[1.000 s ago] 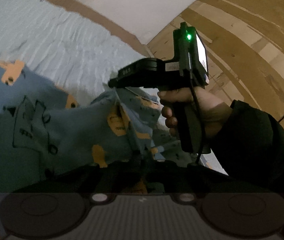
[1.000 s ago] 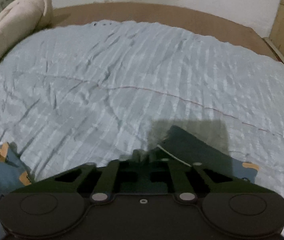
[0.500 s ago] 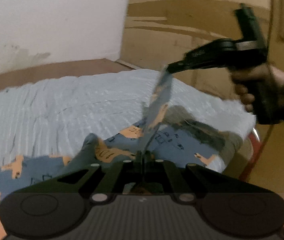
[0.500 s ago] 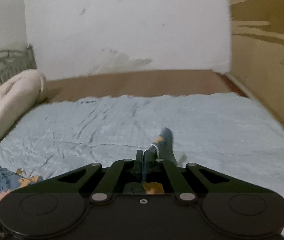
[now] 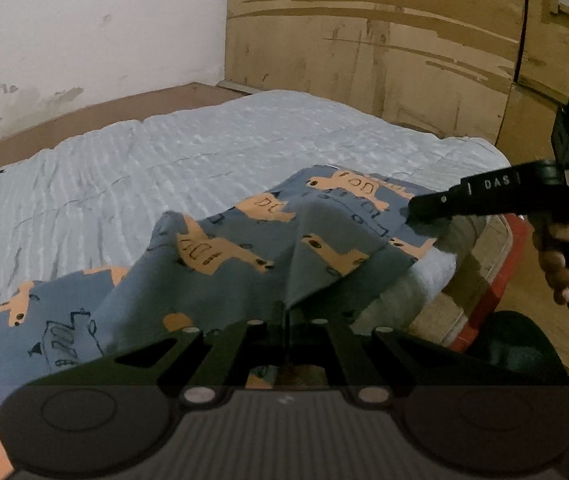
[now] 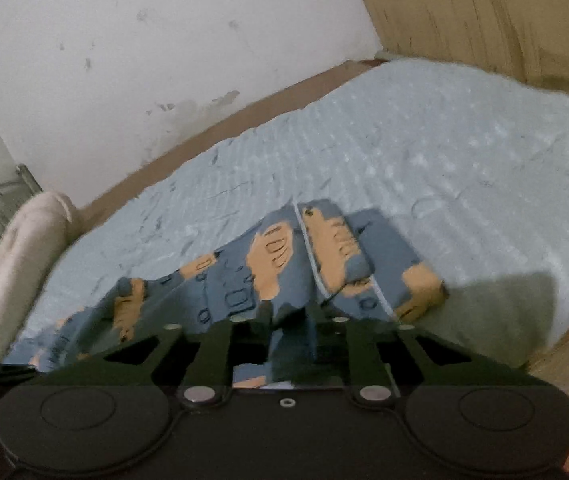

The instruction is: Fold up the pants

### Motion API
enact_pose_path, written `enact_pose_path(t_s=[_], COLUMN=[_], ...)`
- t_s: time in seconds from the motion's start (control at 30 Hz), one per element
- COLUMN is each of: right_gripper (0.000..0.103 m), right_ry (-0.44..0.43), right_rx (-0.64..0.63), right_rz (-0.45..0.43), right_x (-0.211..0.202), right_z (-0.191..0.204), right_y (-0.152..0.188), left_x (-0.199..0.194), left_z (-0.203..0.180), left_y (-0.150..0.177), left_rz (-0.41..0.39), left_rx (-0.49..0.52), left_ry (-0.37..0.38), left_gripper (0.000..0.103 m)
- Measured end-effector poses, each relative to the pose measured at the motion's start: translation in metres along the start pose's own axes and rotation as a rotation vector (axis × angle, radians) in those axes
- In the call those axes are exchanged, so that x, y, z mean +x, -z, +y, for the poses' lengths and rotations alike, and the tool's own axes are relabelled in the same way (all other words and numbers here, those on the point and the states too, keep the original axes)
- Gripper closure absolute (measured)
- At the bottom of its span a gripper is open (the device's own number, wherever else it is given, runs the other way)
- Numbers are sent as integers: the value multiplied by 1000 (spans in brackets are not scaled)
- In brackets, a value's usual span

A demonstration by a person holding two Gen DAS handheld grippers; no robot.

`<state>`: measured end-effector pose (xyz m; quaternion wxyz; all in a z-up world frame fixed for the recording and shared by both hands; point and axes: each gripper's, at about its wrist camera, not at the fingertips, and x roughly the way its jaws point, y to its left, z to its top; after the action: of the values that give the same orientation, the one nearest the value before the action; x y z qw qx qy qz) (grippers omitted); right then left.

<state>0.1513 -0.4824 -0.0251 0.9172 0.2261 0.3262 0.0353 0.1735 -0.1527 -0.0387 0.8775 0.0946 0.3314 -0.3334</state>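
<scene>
The pants (image 5: 244,248) are blue-grey with orange truck prints and lie on the light blue bedspread (image 5: 164,160) near the bed's near right corner. My left gripper (image 5: 284,312) is shut on a fold of the pants, which rises into a ridge at its tips. My right gripper (image 5: 412,216) shows in the left wrist view at the right, its tip at the pants' edge. In the right wrist view my right gripper (image 6: 288,316) is shut on the pants (image 6: 284,264), which spread away from it over the bedspread (image 6: 444,152).
A wooden wardrobe (image 5: 404,40) stands to the right of the bed. A white wall (image 6: 144,40) runs behind the brown bed frame (image 6: 204,132). A cream pillow (image 6: 12,256) lies at the left. The red bed edge (image 5: 500,280) drops off at the right.
Both grippers have come down toward the bed with the pants. The cloth, held up as a narrow strip half a second ago, now lies spread over the bedspread.
</scene>
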Motion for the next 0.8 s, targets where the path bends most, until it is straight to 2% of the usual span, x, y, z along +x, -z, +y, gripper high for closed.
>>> enact_pose_path(t_s=[0.07,0.17,0.4,0.43,0.5,0.53,0.8], right_gripper=[69,66,67,68,85,97,98], right_ry=[-5,1,83,81,86,94,148], right_rx=[8,42,56,62,76,78,10], right_rz=[5,3,-14,-18,-31,-41,-173], right_x=[4,11,28,30,31,31,-8], right_z=[-3,-6,-18,-19,-21,-22,-23], right_y=[-1,-7,-21,-23,-26,-28,-28], left_x=[-2,-1,1,1,1,1,0], left_z=[1,0,-2,-2,-2,-2,-10], left_y=[-1,-4,-3,-2,-3,-3,-4], left_rz=[-2,-1,9,9,9,8,-12], left_rx=[-4,-6,-6,-6,-9,-9,9], left_ry=[-4,-8,-17,-18,-21,-22,7], left_gripper=[103,103,103,103,103,103,103])
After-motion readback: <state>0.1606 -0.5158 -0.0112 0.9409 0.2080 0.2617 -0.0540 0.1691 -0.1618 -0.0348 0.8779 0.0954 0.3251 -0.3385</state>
